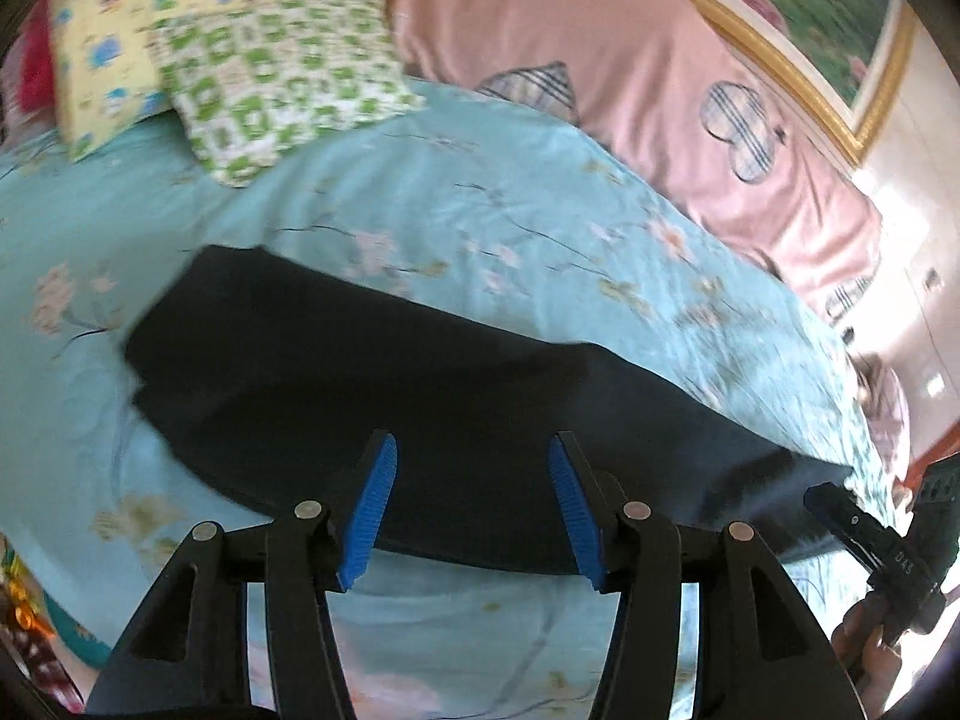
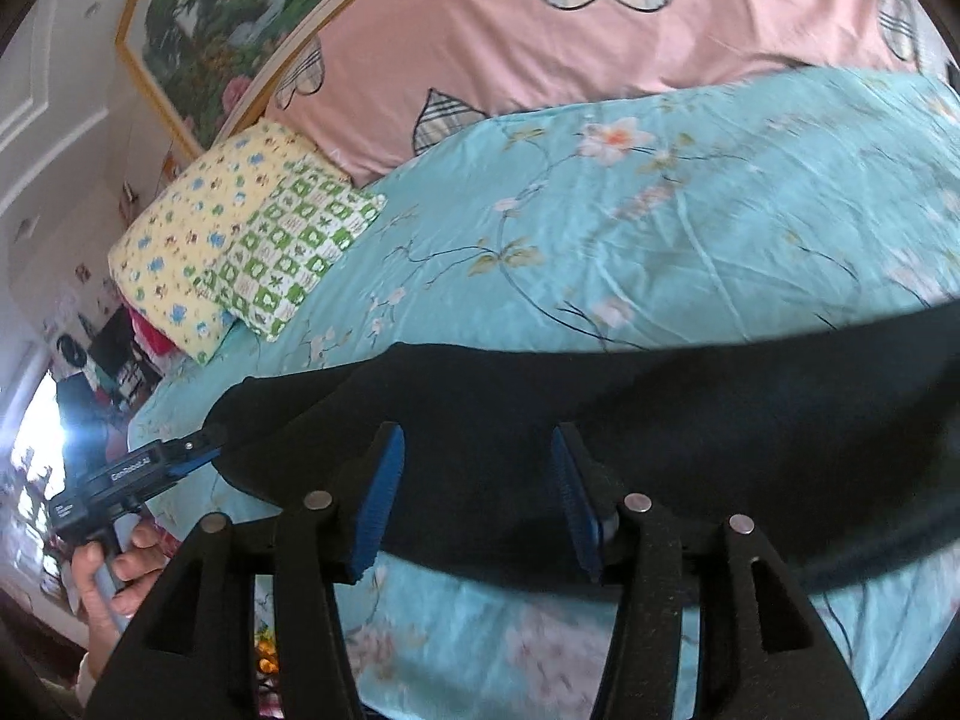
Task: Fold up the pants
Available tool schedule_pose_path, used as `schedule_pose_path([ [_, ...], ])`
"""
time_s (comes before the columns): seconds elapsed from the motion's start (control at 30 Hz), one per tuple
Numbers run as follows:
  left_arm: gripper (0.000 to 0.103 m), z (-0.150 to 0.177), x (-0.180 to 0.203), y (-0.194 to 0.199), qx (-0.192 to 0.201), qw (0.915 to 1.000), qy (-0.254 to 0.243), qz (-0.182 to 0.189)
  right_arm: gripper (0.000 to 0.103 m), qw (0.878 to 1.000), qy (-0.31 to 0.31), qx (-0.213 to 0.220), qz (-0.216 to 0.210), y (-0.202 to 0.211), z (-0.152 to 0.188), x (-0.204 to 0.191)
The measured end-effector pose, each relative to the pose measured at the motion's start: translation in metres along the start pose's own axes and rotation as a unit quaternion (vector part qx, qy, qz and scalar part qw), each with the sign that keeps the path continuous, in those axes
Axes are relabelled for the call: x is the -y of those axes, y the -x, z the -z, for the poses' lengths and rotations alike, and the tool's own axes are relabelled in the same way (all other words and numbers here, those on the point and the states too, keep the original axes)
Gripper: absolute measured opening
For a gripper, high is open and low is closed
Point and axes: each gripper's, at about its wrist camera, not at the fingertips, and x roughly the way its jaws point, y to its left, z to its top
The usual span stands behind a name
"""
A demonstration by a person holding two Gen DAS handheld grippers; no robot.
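Observation:
Dark navy pants (image 1: 384, 372) lie flat as a long band across a turquoise floral bedsheet (image 1: 456, 192); they also show in the right wrist view (image 2: 630, 420). My left gripper (image 1: 473, 504) is open, its blue pads (image 1: 375, 510) over the pants' near edge. My right gripper (image 2: 474, 498) is open too, above the near edge of the pants. The right gripper shows at the pants' right end in the left wrist view (image 1: 840, 510). The left gripper shows at the pants' left end in the right wrist view (image 2: 186, 456).
Two pillows, yellow (image 2: 192, 240) and green-checked (image 2: 288, 252), lie at the head of the bed. A pink quilt with heart patches (image 2: 540, 48) lies along the far side. A framed picture (image 2: 216, 24) hangs on the wall behind.

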Motion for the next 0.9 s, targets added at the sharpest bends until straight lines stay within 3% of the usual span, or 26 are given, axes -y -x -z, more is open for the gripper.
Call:
schedule_pose_path([
  [0.3, 0.059, 0.004, 0.064, -0.019, -0.023, 0.9968, -0.065, 0.041, 0.057, 0.998, -0.051, 0.033, 0.033, 0.047, 0.019, 0.037],
  [0.7, 0.062, 0.006, 0.137, -0.043, -0.049, 0.9872, -0.130, 0.078, 0.059, 0.984, -0.140, 0.079, 0.079, 0.097, 0.041, 0.093],
  [0.9, 0.064, 0.006, 0.171, -0.058, -0.061, 0.9812, -0.160, 0.089, 0.066, 0.975, -0.171, 0.100, 0.096, 0.112, 0.048, 0.112],
])
